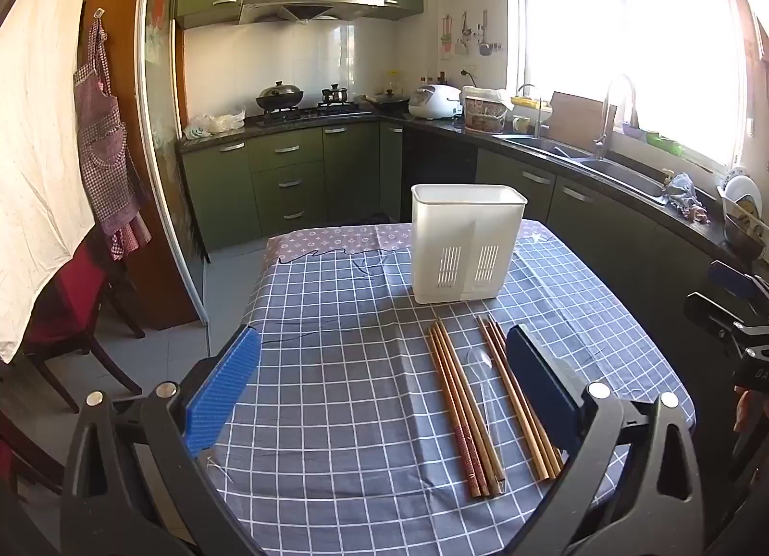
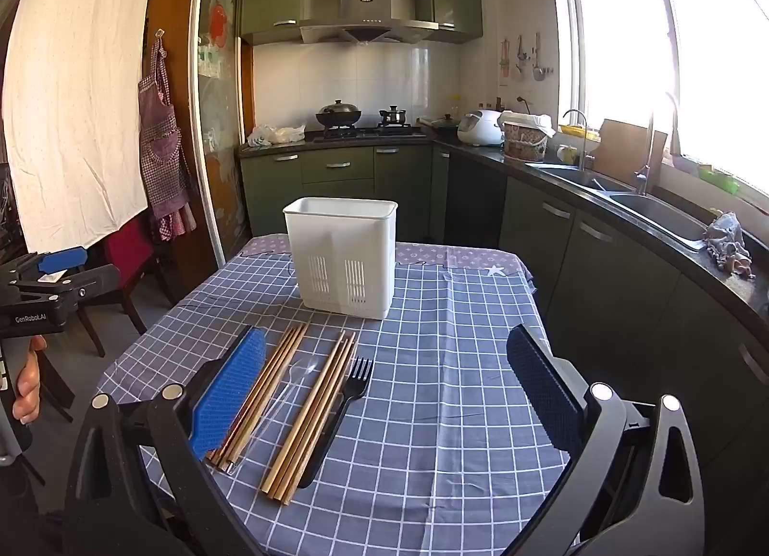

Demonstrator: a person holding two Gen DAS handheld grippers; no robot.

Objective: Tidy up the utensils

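A white slotted utensil holder [image 1: 465, 248] [image 2: 344, 258] stands upright on the checked tablecloth. In front of it lie two bundles of wooden chopsticks [image 1: 459, 407] [image 2: 259, 402], a second bundle [image 1: 516, 392] [image 2: 312, 416], a clear plastic spoon [image 1: 485, 392] [image 2: 288, 388] between them, and a black plastic fork [image 2: 343, 407]. My left gripper [image 1: 384, 388] hovers open above the cloth, left of the chopsticks. My right gripper [image 2: 384, 388] is open too, with the utensils near its left finger. Nothing sits between either pair of fingers.
The table [image 1: 336, 296] ends close behind the holder. A red chair [image 1: 72, 306] stands at the left. Green cabinets, a stove and a sink [image 2: 649, 210] line the far and right walls. A hand [image 2: 29, 383] holds the other gripper at the left edge.
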